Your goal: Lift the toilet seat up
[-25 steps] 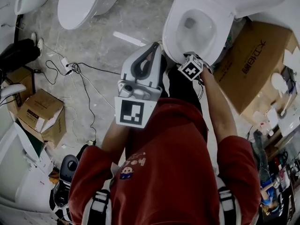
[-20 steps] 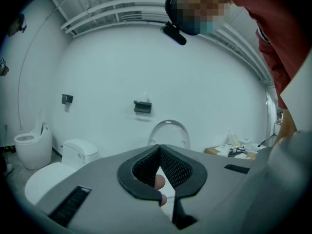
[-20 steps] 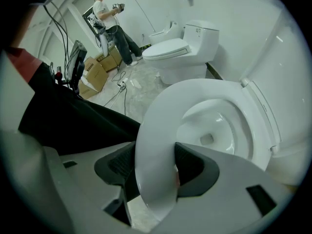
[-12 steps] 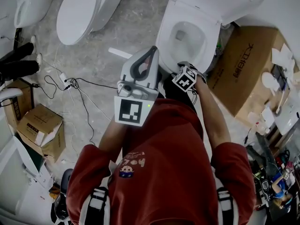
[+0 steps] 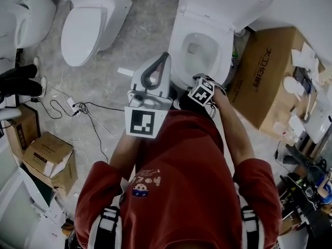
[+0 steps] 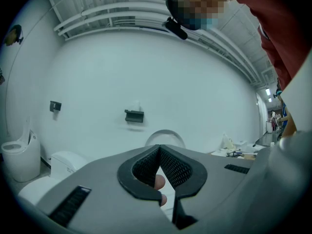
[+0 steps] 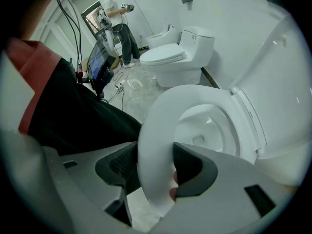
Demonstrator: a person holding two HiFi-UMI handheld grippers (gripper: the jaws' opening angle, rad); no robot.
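The white toilet (image 5: 207,40) stands ahead of me with its lid (image 5: 228,1) raised against the tank. My right gripper (image 5: 199,90) is at the front of the bowl. In the right gripper view the seat ring (image 7: 161,126) runs between the jaws, and the right gripper (image 7: 155,162) is shut on its front rim. The bowl (image 7: 207,126) shows through the ring, and the lid (image 7: 282,77) stands at the right. My left gripper (image 5: 163,61) is held up above my chest, left of the toilet. Its jaws (image 6: 159,150) are shut on nothing and point at the white wall.
A second toilet (image 5: 91,25) with its lid down stands to the left, another fixture (image 5: 31,14) beyond it. A big cardboard box (image 5: 264,77) is right of the toilet. Smaller boxes (image 5: 49,157) and cables (image 5: 83,108) lie on the floor at left. Another person (image 7: 119,23) stands far back.
My head has drawn back, so the toilet sits higher and smaller in view. The right gripper stays clamped at the seat's front rim. The left gripper keeps its raised pose.
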